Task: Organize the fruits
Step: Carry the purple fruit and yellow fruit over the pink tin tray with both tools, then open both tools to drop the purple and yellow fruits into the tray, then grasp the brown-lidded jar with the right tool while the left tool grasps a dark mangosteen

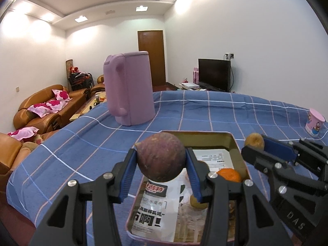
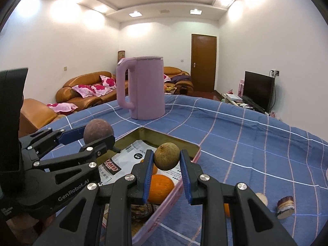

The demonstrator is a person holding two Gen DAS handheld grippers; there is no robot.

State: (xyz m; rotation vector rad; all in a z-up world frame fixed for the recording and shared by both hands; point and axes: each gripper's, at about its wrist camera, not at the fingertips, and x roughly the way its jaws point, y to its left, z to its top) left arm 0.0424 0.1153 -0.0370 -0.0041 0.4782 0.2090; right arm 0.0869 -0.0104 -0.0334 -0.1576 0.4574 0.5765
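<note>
My left gripper (image 1: 162, 162) is shut on a round purple-brown fruit (image 1: 161, 156) and holds it above the near end of a rectangular tin tray (image 1: 231, 138). The tray is lined with printed paper and holds an orange (image 1: 229, 174) and a small brown fruit (image 1: 197, 203). My right gripper (image 2: 166, 160) is shut on a small brown fruit (image 2: 166, 156) above the tray's right rim (image 2: 195, 156); an orange (image 2: 161, 187) lies below it. The right gripper shows in the left wrist view (image 1: 256, 145), the left gripper in the right wrist view (image 2: 98, 137).
A tall pink kettle (image 1: 129, 88) stands on the blue checked tablecloth (image 1: 194, 114) beyond the tray. A pink cup (image 1: 314, 122) sits far right. A cut brown piece (image 2: 285, 207) and a pale piece (image 2: 262, 198) lie right of the tray. Sofas stand off the table's left.
</note>
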